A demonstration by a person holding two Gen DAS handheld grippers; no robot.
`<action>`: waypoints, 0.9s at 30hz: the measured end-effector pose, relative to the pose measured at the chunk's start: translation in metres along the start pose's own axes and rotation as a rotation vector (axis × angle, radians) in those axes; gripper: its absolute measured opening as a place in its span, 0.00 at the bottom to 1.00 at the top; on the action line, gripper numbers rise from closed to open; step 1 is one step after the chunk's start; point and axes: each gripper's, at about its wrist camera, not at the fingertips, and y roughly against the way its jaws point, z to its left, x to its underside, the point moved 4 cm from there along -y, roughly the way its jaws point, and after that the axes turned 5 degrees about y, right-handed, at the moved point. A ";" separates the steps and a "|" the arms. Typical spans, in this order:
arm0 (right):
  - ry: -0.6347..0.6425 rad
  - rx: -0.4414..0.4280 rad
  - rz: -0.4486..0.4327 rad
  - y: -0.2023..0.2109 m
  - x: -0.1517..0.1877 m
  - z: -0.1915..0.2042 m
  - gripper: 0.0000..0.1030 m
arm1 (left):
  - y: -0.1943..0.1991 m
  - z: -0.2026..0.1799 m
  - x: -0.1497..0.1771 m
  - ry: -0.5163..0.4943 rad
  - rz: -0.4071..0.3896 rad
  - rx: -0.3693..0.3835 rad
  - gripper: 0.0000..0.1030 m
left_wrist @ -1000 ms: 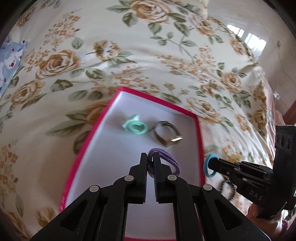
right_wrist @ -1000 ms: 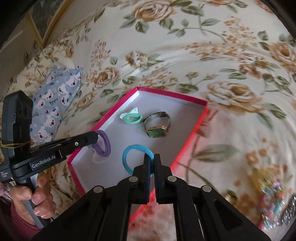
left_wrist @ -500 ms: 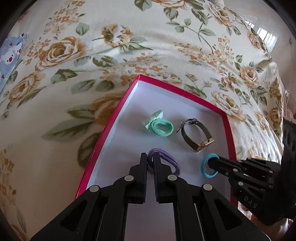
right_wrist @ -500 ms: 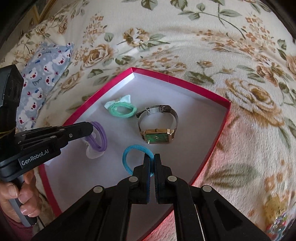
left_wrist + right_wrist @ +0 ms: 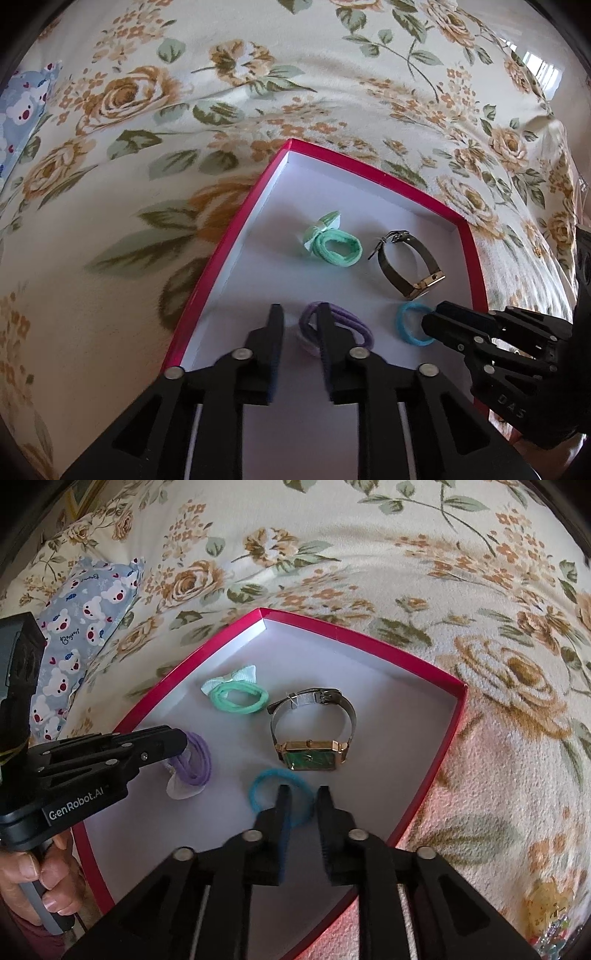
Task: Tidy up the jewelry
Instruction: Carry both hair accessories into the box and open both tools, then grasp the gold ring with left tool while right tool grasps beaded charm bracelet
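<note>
Both hand-held grippers are standing parted inside the shallow red-rimmed white cardboard box (image 5: 448, 734): the left hand-held gripper (image 5: 298, 314) is straddling the purple elastic hair tie (image 5: 345, 323), the right hand-held gripper (image 5: 303, 796) the blue elastic hair tie (image 5: 260, 788), at the gold square-faced wristwatch's (image 5: 314, 753) six o'clock.

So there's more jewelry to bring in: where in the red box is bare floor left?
Bare floor lies in the far corner of the red box, beyond the green hair tie and watch, and along the right wall. Crowded: the near half, with the purple tie, blue tie and both claws.
</note>
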 end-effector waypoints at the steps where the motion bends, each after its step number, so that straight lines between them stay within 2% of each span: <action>1: -0.003 -0.005 -0.003 0.001 0.000 0.001 0.25 | 0.001 0.000 0.000 0.000 -0.002 -0.002 0.19; 7: -0.013 -0.026 -0.035 0.016 -0.001 0.003 0.28 | 0.017 0.001 0.003 0.008 -0.028 0.001 0.23; 8: -0.018 -0.029 -0.044 0.020 0.000 0.003 0.28 | 0.021 0.002 0.004 0.012 -0.038 -0.002 0.26; 10: -0.034 -0.044 -0.066 0.029 0.002 0.002 0.33 | 0.032 0.004 0.006 0.025 -0.066 -0.010 0.42; 14: -0.073 -0.055 -0.128 0.055 0.010 -0.006 0.43 | 0.052 0.006 0.014 0.051 -0.094 0.006 0.47; 16: -0.098 -0.058 -0.155 0.069 0.018 -0.013 0.47 | 0.063 0.005 0.019 0.061 -0.104 0.015 0.53; 22: -0.171 -0.031 -0.204 0.102 0.044 -0.037 0.50 | 0.080 -0.007 0.035 0.062 -0.112 0.038 0.65; 27: -0.241 0.002 -0.235 0.130 0.067 -0.062 0.50 | 0.088 -0.025 0.044 0.041 -0.093 0.083 0.67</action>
